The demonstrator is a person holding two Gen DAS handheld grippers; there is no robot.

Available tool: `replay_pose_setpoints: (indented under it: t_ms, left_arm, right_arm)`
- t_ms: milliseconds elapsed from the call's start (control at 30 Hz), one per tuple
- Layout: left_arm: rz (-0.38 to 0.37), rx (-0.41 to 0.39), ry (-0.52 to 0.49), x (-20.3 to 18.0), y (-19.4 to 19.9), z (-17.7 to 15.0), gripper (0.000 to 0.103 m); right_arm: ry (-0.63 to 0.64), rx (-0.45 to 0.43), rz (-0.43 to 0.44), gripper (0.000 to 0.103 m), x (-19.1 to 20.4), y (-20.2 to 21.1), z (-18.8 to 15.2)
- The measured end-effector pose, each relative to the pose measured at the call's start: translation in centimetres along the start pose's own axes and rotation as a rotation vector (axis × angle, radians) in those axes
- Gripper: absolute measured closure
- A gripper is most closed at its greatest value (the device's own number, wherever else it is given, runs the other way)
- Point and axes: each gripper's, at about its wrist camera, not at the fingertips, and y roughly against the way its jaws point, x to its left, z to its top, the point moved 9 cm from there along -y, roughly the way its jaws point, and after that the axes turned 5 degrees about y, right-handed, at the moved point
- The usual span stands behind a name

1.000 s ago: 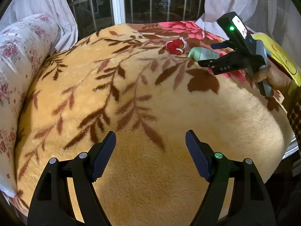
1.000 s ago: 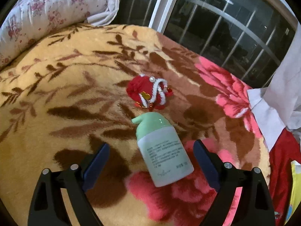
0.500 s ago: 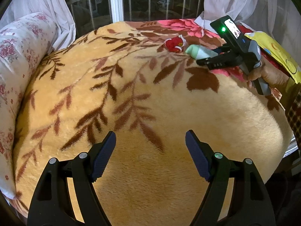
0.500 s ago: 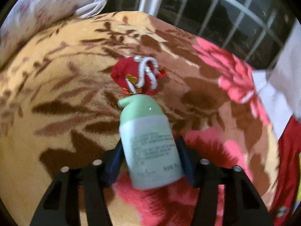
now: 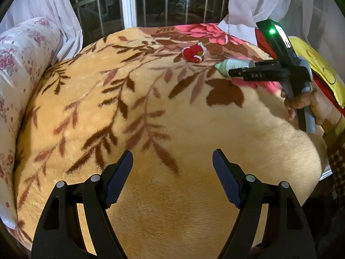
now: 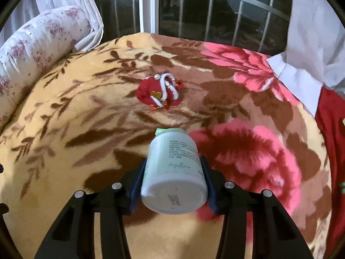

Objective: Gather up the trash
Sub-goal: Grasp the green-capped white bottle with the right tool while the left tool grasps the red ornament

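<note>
A pale green lotion bottle (image 6: pixel 173 164) sits between the blue pads of my right gripper (image 6: pixel 173 174), base toward the camera, cap pointing away. The jaws are closing and the pads press its sides. In the left wrist view the same bottle (image 5: pixel 234 64) is lifted just off the blanket by the right gripper (image 5: pixel 237 70), held by a person's hand (image 5: pixel 306 105). A small red ornament with white trim (image 6: pixel 160 95) lies on the blanket beyond the bottle. My left gripper (image 5: pixel 172 170) hovers open over the blanket's near part with nothing between its fingers.
A plush tan blanket with brown leaves and pink flowers (image 5: pixel 151 194) covers the bed. A floral pillow (image 5: pixel 19 64) lies along the left edge. White curtains (image 6: pixel 312 43) and a barred window (image 5: pixel 172 2) stand behind. A yellow item (image 5: pixel 323 71) and red cloth (image 6: pixel 332 116) lie right.
The right gripper closed from wide open onto the bottle, rolled level and lifted it off the blanket, tipping its base toward the camera. The left gripper stayed where it was, open.
</note>
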Motion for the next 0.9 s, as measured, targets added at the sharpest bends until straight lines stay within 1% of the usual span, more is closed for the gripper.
replay_pose_setpoints:
  t_ms: [167,367,467,567,700,800,900]
  left_arm:
    - [-0.009,0.002,-0.009,-0.9,0.2,0.0,0.028]
    - [-0.004,0.007,-0.028,-1.3,0.1,0.2,0.028]
    - [-0.038,0.02,-0.016,-1.6,-0.3,1.1,0.028]
    - [-0.045,0.025,-0.01,-1.9,-1.1,2.8,0.028]
    - [-0.079,0.022,0.017,-2.7,-2.8,6.6,0.028]
    - [-0.08,0.015,0.027,-3.5,-5.2,9.9,0.028]
    - [-0.058,0.012,0.038,-4.2,-8.5,13.3,0.028]
  right_arm:
    - [-0.008,0.001,-0.003,0.055,0.1,-0.3,-0.6]
    - [-0.034,-0.037,0.01,0.055,-0.1,0.9,-0.1]
    - [-0.053,-0.062,0.011,0.055,-0.1,2.2,-0.2]
    - [-0.082,-0.099,-0.005,0.055,-0.1,4.4,-0.9]
    - [-0.115,-0.126,0.001,0.055,-0.2,6.5,-2.3]
    - [-0.122,-0.137,0.004,0.055,-0.5,7.7,-3.2]
    - [-0.122,-0.146,-0.002,0.055,-1.0,8.9,-4.0]
